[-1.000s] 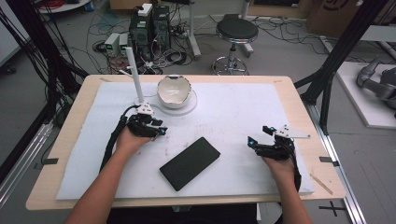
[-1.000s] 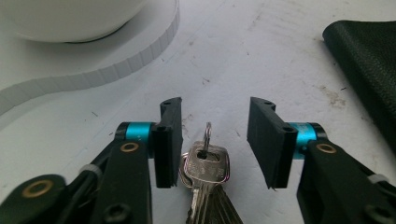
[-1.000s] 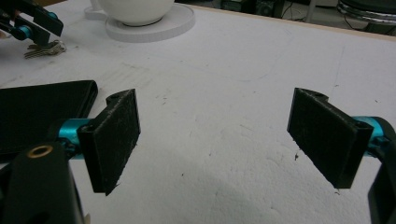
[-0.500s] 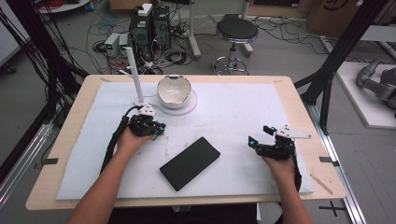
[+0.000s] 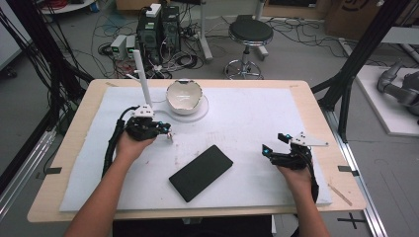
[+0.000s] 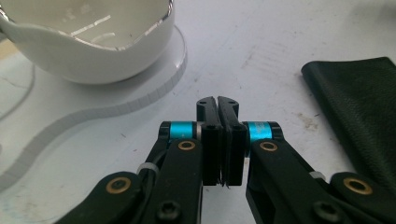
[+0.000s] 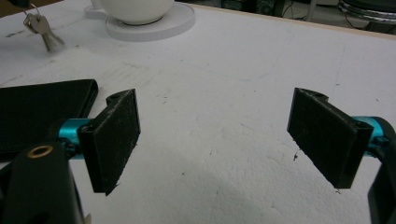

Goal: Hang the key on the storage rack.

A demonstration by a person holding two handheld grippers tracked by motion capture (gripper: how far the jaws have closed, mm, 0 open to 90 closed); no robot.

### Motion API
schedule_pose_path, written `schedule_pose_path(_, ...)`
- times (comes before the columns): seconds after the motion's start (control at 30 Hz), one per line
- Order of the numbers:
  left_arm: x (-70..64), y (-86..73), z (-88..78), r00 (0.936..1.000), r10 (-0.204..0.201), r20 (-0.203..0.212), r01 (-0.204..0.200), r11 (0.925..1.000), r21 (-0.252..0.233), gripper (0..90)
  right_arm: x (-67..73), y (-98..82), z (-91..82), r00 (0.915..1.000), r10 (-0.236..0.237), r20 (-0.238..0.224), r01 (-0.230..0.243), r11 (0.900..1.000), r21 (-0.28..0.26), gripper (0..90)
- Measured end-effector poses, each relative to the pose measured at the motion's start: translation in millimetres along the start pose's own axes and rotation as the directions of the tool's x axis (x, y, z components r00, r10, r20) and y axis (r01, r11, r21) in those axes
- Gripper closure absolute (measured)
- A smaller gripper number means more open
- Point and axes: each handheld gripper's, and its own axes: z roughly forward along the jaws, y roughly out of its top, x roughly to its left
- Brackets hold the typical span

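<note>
My left gripper (image 5: pixel 164 130) (image 6: pixel 218 105) is left of the mat's middle, shut on a key ring. The small bunch of keys (image 5: pixel 169 137) (image 7: pixel 44 35) hangs from it just above the mat. A white bowl (image 5: pixel 184 95) (image 6: pixel 88 42) with a silver rim sits on a round white coaster (image 5: pixel 200 112) (image 6: pixel 156 86) just beyond that gripper. A black leather wallet (image 5: pixel 201 172) (image 6: pixel 359 112) (image 7: pixel 37 112) lies flat in the middle, between the two grippers. At the right, my right gripper (image 5: pixel 274 142) (image 7: pixel 215 135) rests low over the mat, open, with nothing between its pads.
A white foam mat (image 5: pixel 247 118) covers most of the wooden table (image 5: pixel 316 98). A thin white post (image 5: pixel 142 79) stands upright behind my left gripper, beside the bowl. Bare mat stretches across the back right.
The left gripper has shifted a little to the left with the keys. The right gripper has stayed where it was.
</note>
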Motion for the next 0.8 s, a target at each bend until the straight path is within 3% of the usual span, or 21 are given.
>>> schedule_pose_path(0.23,0.9,26.6,-31.9,0.9991,0.022,-0.035,-0.023,0.9993,-0.028,88.1,2.4,0.5,-0.2,1.0000,-0.001,-0.002,0.001,1.000,-0.002,17.3)
schedule_pose_path(0.53,21.4,59.2,-72.5,0.9952,0.011,-0.098,-0.020,0.9960,-0.087,88.1,3.5,0.4,1.8,1.0000,-0.002,-0.006,0.002,1.000,0.004,17.3)
schedule_pose_path(0.8,48.0,84.4,-91.0,0.9820,-0.020,-0.188,0.000,0.9943,-0.106,88.1,4.0,0.4,1.7,1.0000,-0.001,-0.006,0.001,1.000,0.001,17.3)
